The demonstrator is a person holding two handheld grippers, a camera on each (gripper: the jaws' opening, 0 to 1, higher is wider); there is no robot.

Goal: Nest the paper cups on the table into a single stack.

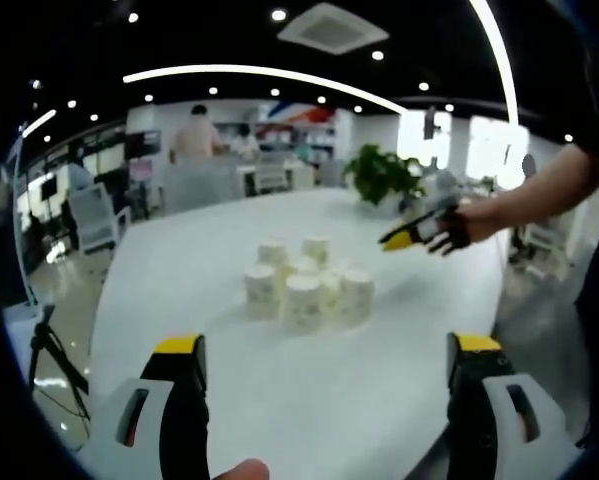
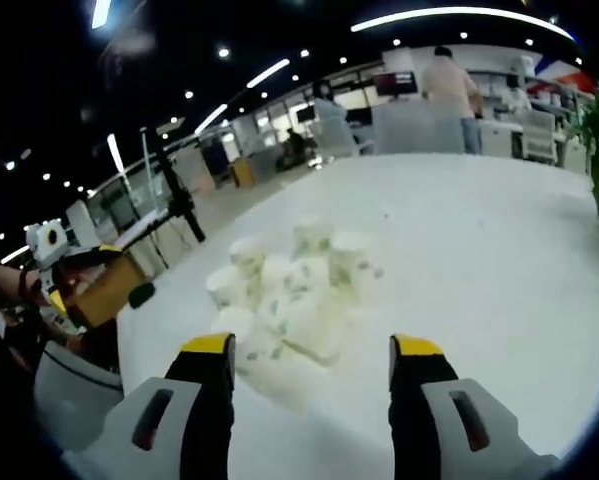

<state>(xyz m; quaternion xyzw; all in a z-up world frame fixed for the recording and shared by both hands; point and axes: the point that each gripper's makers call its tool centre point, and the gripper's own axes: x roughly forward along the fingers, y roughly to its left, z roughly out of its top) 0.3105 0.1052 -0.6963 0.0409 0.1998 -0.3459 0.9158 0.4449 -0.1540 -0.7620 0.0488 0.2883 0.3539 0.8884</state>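
Left gripper view: left tool (image 1: 326, 365) sitting at frame bottom, jaws spread wide, released, nothing between them, hovering over the white worktop (image 1: 179, 270). A fingertip (image 1: 241, 470) poking in at the bottom edge. Paper cups (image 1: 307, 283) clustering at frame center on the worktop, upside down, touching each other, well ahead of the jaws. Right tool (image 1: 411, 236) coming in from the right at mid-height, held by a gloved hand (image 1: 457, 228), hanging above the worktop to the right of the cups; yellow tips reading close together, but cannot tell if clenched here. Potted plant (image 1: 384, 176) standing beyond, near the far edge. People and chairs sitting far back, upper left.

Right gripper view: right tool (image 2: 310, 350) at bottom center, jaws apart, released, gripping nothing. Cups (image 2: 289, 290) bunching just beyond the tips, center-left, blurred. Left tool (image 2: 64, 268) showing at left edge, off the worktop (image 2: 479, 260). Tripod (image 2: 174, 195) standing behind, upper left.
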